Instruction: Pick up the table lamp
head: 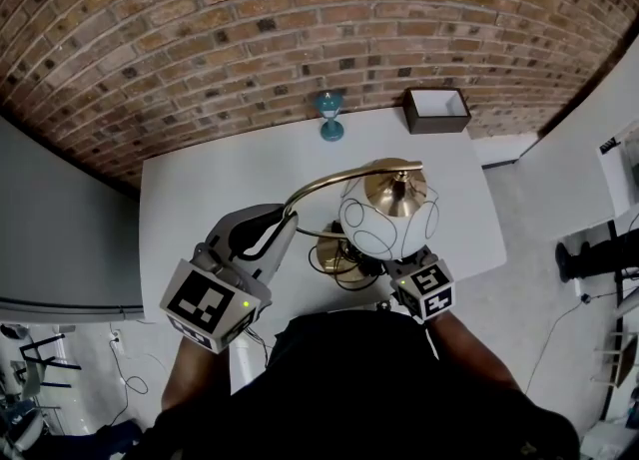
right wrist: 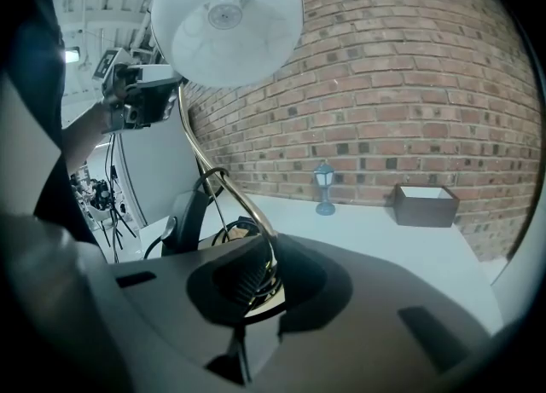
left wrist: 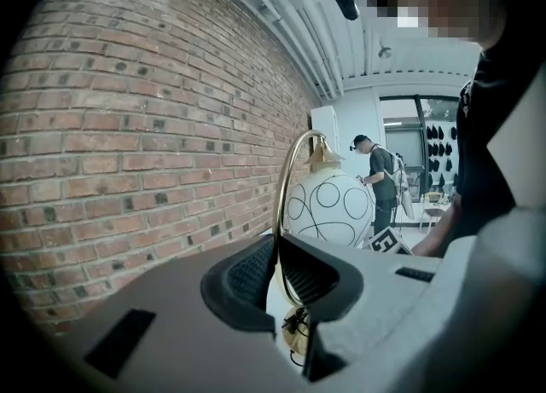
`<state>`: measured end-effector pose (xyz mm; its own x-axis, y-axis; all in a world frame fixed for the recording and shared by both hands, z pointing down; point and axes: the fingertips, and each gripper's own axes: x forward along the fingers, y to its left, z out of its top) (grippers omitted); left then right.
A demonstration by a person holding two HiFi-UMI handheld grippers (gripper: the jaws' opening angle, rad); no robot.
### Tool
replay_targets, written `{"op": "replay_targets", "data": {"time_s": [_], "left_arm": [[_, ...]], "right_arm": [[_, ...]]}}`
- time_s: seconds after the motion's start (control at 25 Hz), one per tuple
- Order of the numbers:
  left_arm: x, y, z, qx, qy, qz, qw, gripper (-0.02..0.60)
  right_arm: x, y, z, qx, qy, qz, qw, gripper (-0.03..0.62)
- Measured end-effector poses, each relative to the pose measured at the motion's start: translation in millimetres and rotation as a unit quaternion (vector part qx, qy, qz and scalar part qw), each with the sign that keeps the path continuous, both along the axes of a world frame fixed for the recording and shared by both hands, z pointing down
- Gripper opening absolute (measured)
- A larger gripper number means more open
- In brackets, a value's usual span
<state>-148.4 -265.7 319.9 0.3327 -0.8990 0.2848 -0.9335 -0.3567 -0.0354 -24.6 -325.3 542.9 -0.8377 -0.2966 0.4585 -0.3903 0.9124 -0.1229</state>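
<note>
While both grippers clamped it, the table lamp (head: pixel 374 221) sat over the near middle of the white counter (head: pixel 200 199), right in front of the person. The lamp had a round white globe shade (left wrist: pixel 328 208) with thin black looping lines and a brass cap (head: pixel 396 192) on top. A thin brass stem (head: pixel 324 184) arched up and over from the left, and a round brass base (head: pixel 344 260) lay below the shade. A black cord (head: pixel 321 253) was coiled at the base.

The left hand-held gripper (left wrist: pixel 277 268) had its jaws nearly together, pinched on the rising part of the stem. The right hand-held gripper (right wrist: pixel 266 272) had jaws equally narrow, clamped on the stem low down, just above the base. Whether the base touched the counter could not be told.

A small blue lantern figure (head: pixel 330 116) and an open brown box (head: pixel 437 111) stood at the far edge by the brick wall (head: pixel 250 29), well apart from the lamp.
</note>
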Motion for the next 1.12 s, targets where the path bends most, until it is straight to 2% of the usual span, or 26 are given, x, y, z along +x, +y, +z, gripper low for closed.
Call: {"op": "replay_targets", "data": {"time_s": [0.32,0.56,1.12], "left_arm": [[1.1,-3.1,0.1,0.008,-0.003,0.001,1.0,0.032],[0.1,-3.7,-0.5,-0.003,0.004,-0.006,1.0,0.032],[6.2,-8.0,1.1,-0.004,-0.001,0.004,1.0,0.032]], "right_arm": [[0.3,-5.1,-0.3,0.002,0.001,-0.005,1.0,0.046],[-1.9,-8.5,-2.5,0.006,0.001,-0.008,1.0,0.046],[-0.8,-17.1,-1.1,0.012,0.007,-0.008,1.0,0.046]]}}
